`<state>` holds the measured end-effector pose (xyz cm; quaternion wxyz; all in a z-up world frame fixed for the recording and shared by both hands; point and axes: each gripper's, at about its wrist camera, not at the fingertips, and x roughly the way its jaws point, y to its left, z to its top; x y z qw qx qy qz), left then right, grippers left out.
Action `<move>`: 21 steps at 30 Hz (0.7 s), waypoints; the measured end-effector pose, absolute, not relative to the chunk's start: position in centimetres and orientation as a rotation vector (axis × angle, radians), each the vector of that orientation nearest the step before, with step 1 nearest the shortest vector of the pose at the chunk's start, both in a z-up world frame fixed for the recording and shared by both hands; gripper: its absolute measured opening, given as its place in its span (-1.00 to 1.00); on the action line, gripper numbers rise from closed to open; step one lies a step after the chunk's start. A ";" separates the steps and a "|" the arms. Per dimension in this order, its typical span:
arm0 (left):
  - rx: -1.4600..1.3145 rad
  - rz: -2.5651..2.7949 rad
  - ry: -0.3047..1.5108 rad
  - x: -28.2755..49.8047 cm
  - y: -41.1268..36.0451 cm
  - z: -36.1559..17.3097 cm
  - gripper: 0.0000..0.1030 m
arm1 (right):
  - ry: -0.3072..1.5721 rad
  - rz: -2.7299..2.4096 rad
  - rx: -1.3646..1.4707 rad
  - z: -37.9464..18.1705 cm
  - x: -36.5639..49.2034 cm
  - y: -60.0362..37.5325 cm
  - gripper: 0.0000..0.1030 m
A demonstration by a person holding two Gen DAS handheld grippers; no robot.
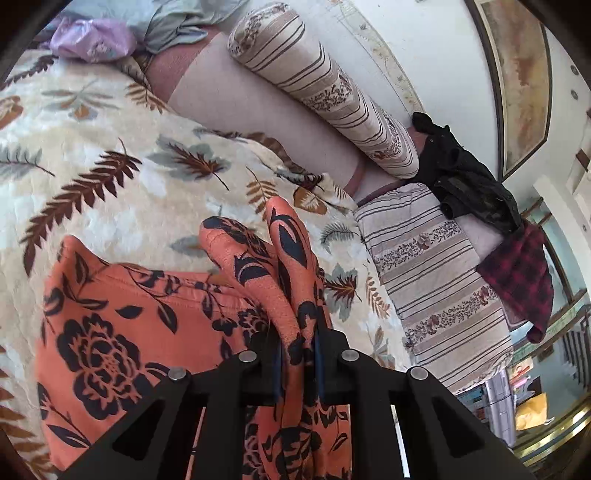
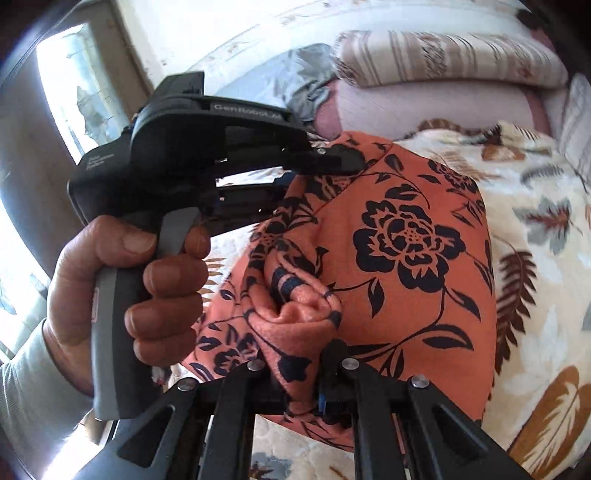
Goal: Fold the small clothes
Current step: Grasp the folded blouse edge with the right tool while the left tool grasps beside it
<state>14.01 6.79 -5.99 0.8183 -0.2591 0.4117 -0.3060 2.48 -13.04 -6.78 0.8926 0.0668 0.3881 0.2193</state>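
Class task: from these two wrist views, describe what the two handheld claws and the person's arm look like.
Both claws are matte black, with angular linkage arms joined by round silver pins and blue pads inside the fingers. The left claw has a bulky black body bearing pale lettering, a grey pistol handle and a grey trigger. The right claw shows the same linkage. The sleeve is light grey.

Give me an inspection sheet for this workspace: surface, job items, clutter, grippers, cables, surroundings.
Surface: cream leaf-print blanket, soft and rumpled.
Job's things: orange floral garment, partly lifted off the blanket, bunched at both grips.
Clutter: black jacket, red plaid cloth, purple cloth and grey cloth at the edges.
Grippers: left gripper shut on a garment fold; right gripper shut on another fold; a hand holds the left tool's handle.
Cables: nothing seen.
Surroundings: striped bolster, striped cushion, framed picture on the wall.
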 end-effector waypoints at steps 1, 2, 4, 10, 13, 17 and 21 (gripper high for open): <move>-0.546 -0.637 0.875 14.1 7.5 -6.5 -0.73 | 0.815 0.461 0.130 -7.2 2.7 -12.5 -0.80; -0.549 -0.616 0.892 14.3 8.3 -7.4 -0.73 | 0.831 0.465 0.125 -7.8 2.9 -11.9 -0.80; -0.563 -0.544 0.983 15.2 9.6 -10.1 -0.73 | 0.891 0.472 0.108 -9.6 3.7 -10.7 -0.80; -0.653 -0.479 1.094 16.3 12.8 -13.8 -0.74 | 0.969 0.498 0.121 -10.7 4.8 -10.0 -0.80; -0.559 -0.535 0.968 15.6 12.1 -10.4 -0.75 | 0.925 0.514 0.110 -8.9 4.4 -9.7 -0.80; -0.527 -0.526 0.899 15.2 13.2 -9.7 -0.75 | 0.897 0.521 0.087 -8.3 4.2 -8.0 -0.80; -0.547 -0.424 1.059 16.4 14.4 -14.1 -0.75 | 0.994 0.524 0.052 -10.9 5.4 -6.5 -0.80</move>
